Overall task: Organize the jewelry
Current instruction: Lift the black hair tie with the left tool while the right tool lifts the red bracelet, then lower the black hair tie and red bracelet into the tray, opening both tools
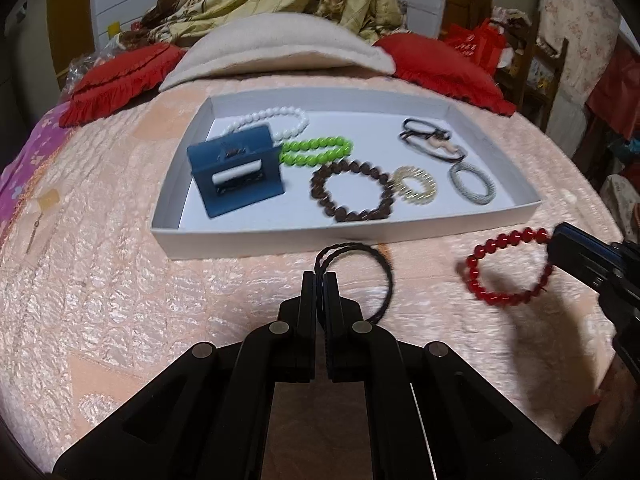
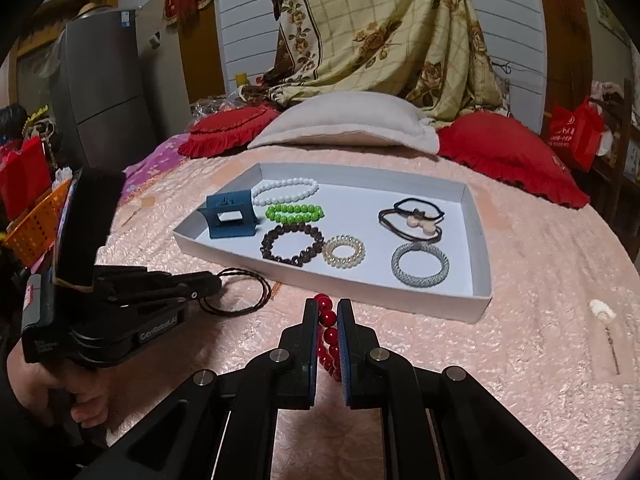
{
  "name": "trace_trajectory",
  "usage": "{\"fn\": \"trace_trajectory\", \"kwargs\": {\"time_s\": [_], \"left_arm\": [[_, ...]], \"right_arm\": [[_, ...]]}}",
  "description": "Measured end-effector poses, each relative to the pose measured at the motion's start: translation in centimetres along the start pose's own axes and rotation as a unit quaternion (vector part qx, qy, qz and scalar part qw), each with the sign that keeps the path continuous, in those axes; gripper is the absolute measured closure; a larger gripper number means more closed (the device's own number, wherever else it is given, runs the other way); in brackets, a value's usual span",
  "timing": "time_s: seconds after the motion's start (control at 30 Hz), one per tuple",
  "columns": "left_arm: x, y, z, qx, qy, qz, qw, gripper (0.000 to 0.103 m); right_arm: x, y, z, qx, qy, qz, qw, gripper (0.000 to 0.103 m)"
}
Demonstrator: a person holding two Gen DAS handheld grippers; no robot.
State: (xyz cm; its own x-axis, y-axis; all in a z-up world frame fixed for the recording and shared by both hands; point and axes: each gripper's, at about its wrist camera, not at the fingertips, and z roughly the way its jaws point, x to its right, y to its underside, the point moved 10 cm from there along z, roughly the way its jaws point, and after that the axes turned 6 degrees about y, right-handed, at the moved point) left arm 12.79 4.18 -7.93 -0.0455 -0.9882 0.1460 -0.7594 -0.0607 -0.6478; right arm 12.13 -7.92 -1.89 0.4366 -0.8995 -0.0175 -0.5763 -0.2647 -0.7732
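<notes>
the black cord loop (image 1: 356, 280) is pinched by the pressed-together left tongs (image 1: 319, 280), the red bead bracelet (image 2: 330, 336) by the right tongs (image 2: 329, 312). the white tray (image 2: 478, 300) lies just ahead of both, its long side crosswise, nearer the right.

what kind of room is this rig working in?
Almost certainly a home bedroom. The white tray of jewelry sits on a bed with a pink quilted bedspread, a beige pillow and red ruffled cushions at its head. A floral quilt hangs behind.
</notes>
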Motion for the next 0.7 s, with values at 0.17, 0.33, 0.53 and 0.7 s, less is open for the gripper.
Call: {"fn": "trace_trajectory", "kwargs": {"time_s": [0.17,0.33,0.53,0.7], "left_arm": [[1.0,-1.4,-2.2,0.022,0.012,0.007,0.9997,0.101],[2.1,-5.2,-4.6,0.058,0.029,0.005,0.9979,0.101],[2.6,-10.0,-3.0,0.071,0.031,0.011,0.997,0.102],[1.4,-12.8,0.9,0.051,0.046,-0.025,0.9973,0.102]], "right_arm": [[1.0,-1.3,-1.5,0.024,-0.004,0.014,1.0,0.095],[2.3,-3.0,-2.7,0.047,-0.004,0.033,0.998,0.095],[3.1,-4.9,-1.6,0.043,0.011,0.04,0.998,0.095],[3.7,-6.6,2.1,0.004,0.03,0.034,0.999,0.095]]}}
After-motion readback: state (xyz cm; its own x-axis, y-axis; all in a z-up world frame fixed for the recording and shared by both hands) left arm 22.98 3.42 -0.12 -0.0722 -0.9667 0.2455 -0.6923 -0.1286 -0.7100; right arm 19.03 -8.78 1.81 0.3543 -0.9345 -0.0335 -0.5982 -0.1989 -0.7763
